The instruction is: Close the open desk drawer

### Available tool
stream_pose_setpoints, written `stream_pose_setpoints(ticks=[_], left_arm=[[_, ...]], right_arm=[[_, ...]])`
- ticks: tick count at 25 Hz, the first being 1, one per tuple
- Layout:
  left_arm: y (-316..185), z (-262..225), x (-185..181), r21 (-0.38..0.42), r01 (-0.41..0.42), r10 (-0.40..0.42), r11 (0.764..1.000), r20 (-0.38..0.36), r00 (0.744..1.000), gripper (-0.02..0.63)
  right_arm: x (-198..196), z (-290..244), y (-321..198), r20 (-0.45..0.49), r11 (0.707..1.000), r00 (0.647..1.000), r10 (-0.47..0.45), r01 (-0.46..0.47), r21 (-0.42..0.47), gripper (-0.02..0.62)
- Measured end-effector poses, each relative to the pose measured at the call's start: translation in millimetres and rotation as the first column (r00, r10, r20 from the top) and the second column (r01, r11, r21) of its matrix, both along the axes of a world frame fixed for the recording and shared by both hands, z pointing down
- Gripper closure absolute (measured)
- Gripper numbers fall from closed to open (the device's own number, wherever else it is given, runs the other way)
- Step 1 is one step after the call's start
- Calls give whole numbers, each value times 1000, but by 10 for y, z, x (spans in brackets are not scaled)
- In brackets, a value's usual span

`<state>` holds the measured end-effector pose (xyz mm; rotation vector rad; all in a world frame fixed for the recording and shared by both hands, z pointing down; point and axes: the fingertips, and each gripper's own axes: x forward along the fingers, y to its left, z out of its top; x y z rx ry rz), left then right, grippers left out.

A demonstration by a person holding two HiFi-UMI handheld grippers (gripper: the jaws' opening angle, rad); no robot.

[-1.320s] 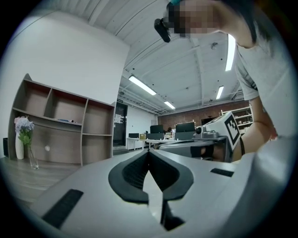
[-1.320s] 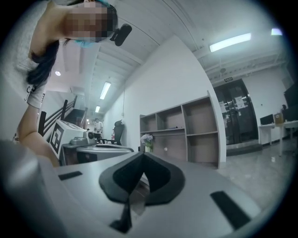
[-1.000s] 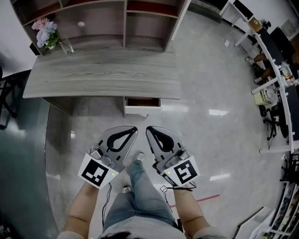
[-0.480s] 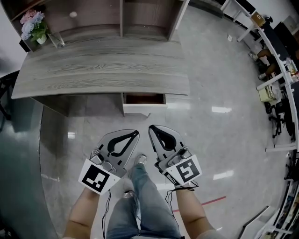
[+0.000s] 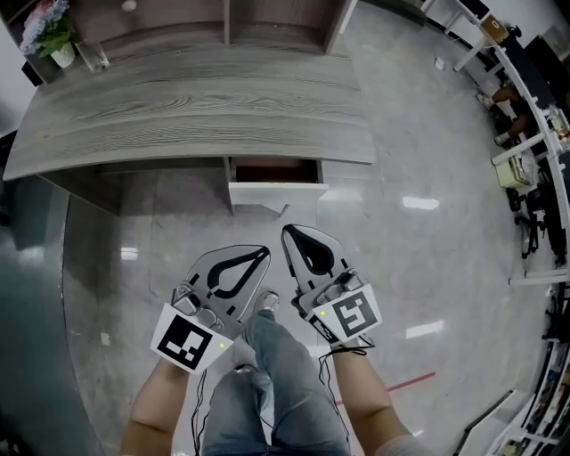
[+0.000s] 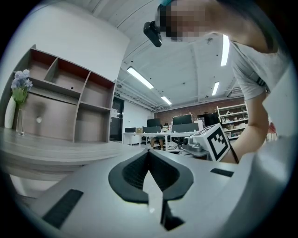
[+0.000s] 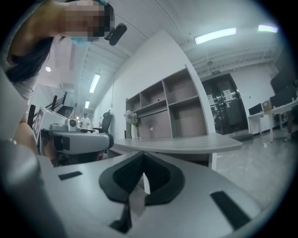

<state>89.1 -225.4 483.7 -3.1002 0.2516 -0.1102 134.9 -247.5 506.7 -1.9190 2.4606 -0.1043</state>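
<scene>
The grey wood desk runs across the top of the head view. Its drawer is pulled out under the front edge, showing a reddish inside and a white front panel. My left gripper is shut and empty, held over the floor below and slightly left of the drawer. My right gripper is also shut and empty, a short way in front of the white panel and apart from it. In the left gripper view the shut left gripper points past the desk top. The right gripper points at the desk edge.
An open shelf unit stands behind the desk. A vase of flowers and a glass sit at the desk's far left. Office desks and chairs line the right side. My legs in jeans are below the grippers on the glossy floor.
The desk and drawer have come nearer as I stepped forward. Both grippers stayed shut, and the right one has moved ahead toward the drawer front.
</scene>
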Motion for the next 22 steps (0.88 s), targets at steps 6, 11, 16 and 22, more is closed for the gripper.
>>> stream_pose_setpoints(ticks=[6, 11, 16, 22], left_arm=[[-58, 212, -6, -12, 6, -6, 1000, 6, 1000, 600], [-144, 298, -1, -26, 24, -25, 999, -6, 1000, 600], [-188, 399, 2, -34, 36, -36, 999, -6, 999, 600], [-218, 422, 12, -62, 38, -39, 997, -24, 999, 600]], right_arm=[[213, 416, -235, 24, 999, 998, 50, -50, -10, 588], [400, 684, -471, 4, 996, 997, 81, -81, -38, 588], [486, 896, -611, 0, 994, 996, 87, -86, -73, 589], [516, 1011, -693, 1, 992, 996, 86, -86, -97, 589]])
